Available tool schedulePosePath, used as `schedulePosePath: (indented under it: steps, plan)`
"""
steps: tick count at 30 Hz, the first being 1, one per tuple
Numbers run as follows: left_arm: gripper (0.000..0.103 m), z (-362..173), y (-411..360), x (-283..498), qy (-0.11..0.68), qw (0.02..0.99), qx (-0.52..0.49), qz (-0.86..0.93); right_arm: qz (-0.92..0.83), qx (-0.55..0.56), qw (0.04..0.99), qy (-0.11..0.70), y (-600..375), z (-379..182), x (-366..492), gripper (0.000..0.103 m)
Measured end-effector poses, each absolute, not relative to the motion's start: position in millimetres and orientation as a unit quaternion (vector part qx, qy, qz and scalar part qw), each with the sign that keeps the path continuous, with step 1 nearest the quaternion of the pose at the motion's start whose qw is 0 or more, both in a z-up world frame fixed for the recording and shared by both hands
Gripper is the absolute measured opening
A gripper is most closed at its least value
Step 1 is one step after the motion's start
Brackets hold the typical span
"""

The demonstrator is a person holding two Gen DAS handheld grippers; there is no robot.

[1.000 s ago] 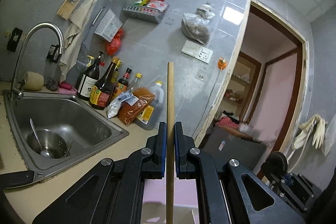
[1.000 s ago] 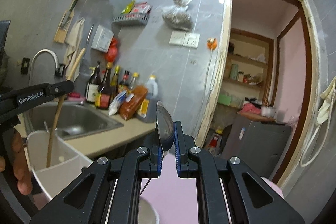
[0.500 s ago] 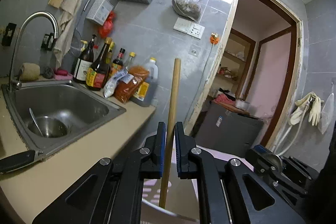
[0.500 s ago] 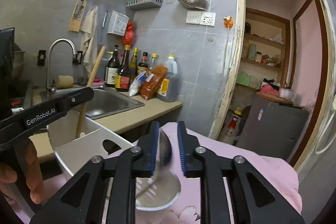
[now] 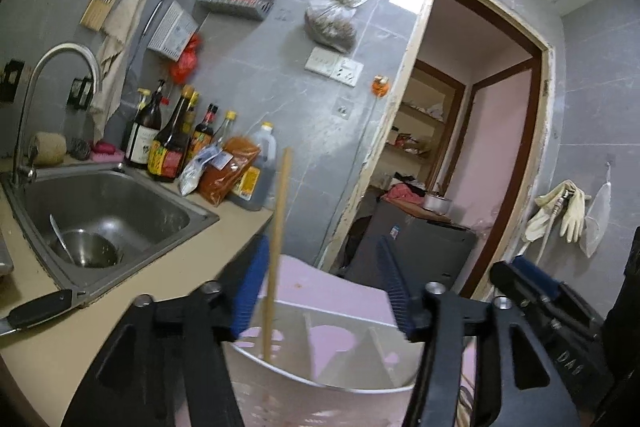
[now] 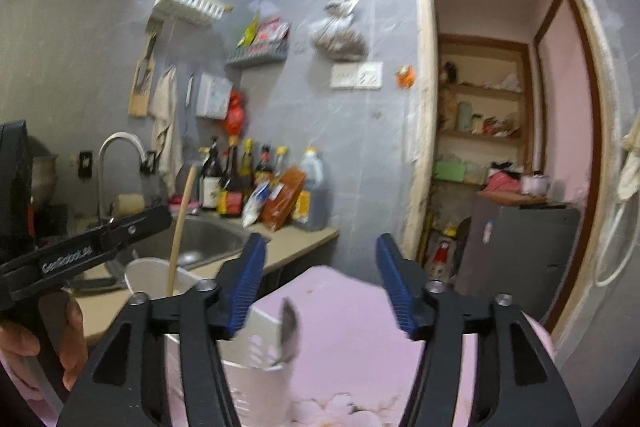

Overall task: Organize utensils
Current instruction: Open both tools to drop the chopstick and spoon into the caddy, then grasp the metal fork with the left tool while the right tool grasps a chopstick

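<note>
A white plastic utensil holder (image 5: pixel 320 371) with dividers sits just below both grippers; it also shows in the right wrist view (image 6: pixel 256 383). A wooden stick handle (image 5: pixel 276 251) stands leaning in it, also seen in the right wrist view (image 6: pixel 180 227). A metal spoon (image 6: pixel 289 331) stands blurred in the holder between the right fingers. My left gripper (image 5: pixel 320 287) is open, the stick by its left finger. My right gripper (image 6: pixel 320 287) is open and empty above the spoon.
A steel sink (image 5: pixel 104 215) with a bowl and ladle (image 5: pixel 86 251) lies left, with a tap (image 5: pixel 60 99). Sauce bottles (image 5: pixel 172 143) line the wall. A black-handled knife (image 5: pixel 36 311) lies on the counter edge. An open doorway (image 5: pixel 472 163) is at right.
Both grippers opened. The left let go of the wooden stick, which now leans in the holder. The right released the spoon, which dropped into the holder.
</note>
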State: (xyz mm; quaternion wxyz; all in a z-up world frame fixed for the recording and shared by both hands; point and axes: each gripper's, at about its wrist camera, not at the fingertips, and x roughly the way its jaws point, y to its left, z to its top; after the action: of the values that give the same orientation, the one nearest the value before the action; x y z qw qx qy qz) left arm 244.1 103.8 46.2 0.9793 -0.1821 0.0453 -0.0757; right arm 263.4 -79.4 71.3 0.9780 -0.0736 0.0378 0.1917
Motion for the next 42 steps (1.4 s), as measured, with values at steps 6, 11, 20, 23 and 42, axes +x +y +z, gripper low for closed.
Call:
schedulePosePath:
  steps: [6, 11, 20, 23, 42]
  plan:
    - [0.082, 61, 74, 230, 0.052, 0.981, -0.15, -0.113, 0.153, -0.064, 0.986, 0.016, -120, 90, 234, 0.087]
    - [0.098, 64, 47, 219, 0.053, 0.98, -0.129, -0.14, 0.121, -0.062, 0.991, 0.009, -156, 96, 209, 0.097]
    - [0.101, 53, -2, 213, 0.086, 0.974, -0.085, -0.189, 0.083, -0.07, 0.993, 0.034, -199, 88, 185, 0.103]
    - [0.101, 44, -20, 216, 0.113, 0.97, -0.065, -0.203, 0.071, -0.076, 0.993, 0.059, -211, 79, 187, 0.103]
    - [0.07, -33, -115, 266, 0.313, 0.909, 0.094, -0.257, 0.072, -0.033, 0.935, 0.345, -273, -14, 247, 0.045]
